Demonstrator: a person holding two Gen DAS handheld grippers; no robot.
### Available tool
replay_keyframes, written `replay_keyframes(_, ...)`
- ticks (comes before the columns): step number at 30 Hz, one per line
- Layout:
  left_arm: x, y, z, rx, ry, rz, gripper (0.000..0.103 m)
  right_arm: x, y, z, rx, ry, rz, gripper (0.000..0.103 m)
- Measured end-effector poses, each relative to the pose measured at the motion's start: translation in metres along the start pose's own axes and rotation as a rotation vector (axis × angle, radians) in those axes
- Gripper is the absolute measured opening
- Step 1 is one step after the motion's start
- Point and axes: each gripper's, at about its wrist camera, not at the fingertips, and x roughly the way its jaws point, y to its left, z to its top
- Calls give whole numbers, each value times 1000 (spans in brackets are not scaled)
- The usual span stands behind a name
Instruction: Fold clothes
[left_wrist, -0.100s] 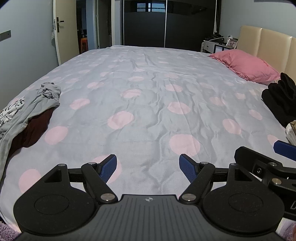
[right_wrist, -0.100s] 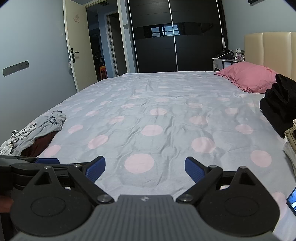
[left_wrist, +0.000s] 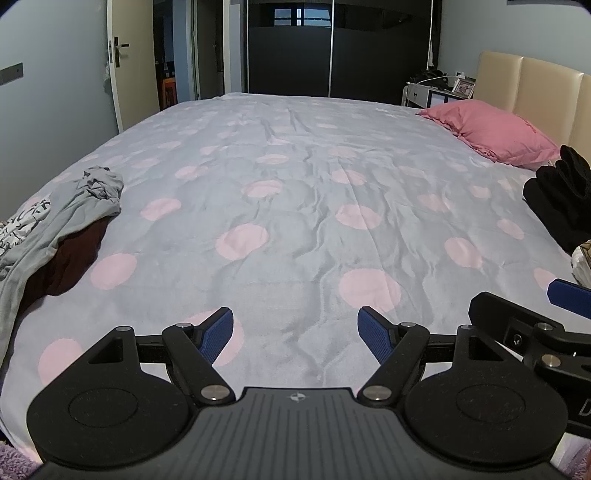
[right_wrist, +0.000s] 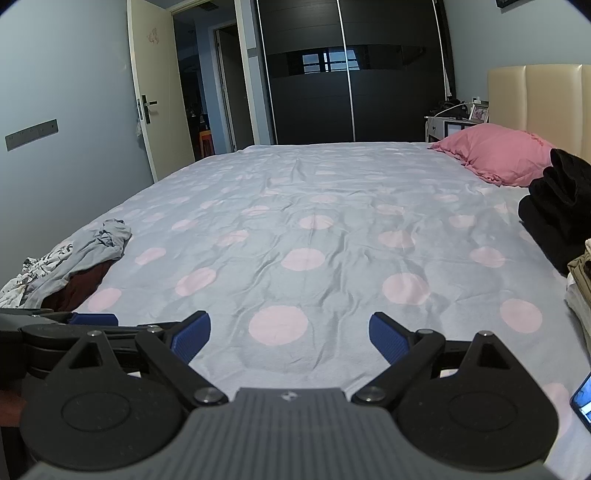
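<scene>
Bedroom; bed (left_wrist: 295, 192) under soft, creased grey cover with pink dots, middle left bare, presumably as folding surface. Unfolded clothes heap (left_wrist: 55, 229) at left edge: limp grey jersey, printed white piece, dark maroon fabric beneath. Black garments (right_wrist: 557, 206), apparently folded, stacked at right, probably finished. Left gripper (left_wrist: 295, 332) and right gripper (right_wrist: 290, 336): blue ribbed pads spread wide, holding nothing, side by side above near edge.

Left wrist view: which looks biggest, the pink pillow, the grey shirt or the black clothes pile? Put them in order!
As they look here:
1. grey shirt, nearest the camera, so perhaps flattered
2. pink pillow
3. black clothes pile, partly cut off at the edge, so unsure
</scene>
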Motion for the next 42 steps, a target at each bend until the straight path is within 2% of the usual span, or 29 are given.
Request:
replay_keyframes(4, -5, 2, -1, -6, -23, 2, 74, 0, 0, 0, -7, -3, -9, 94)
replay_keyframes(9, -3, 4, 0, -34, 0, -19, 74, -1, 0, 1, -15, -7, -20, 94)
replay_keyframes(18, -6, 2, 0, -37, -13, -23, 74, -1, -1, 2, -30, -14, -40, 94)
replay_keyframes(42, -8, 1, 2, -37, -8, -19, 73, 2, -3, 2, -19, 10, -31, 94)
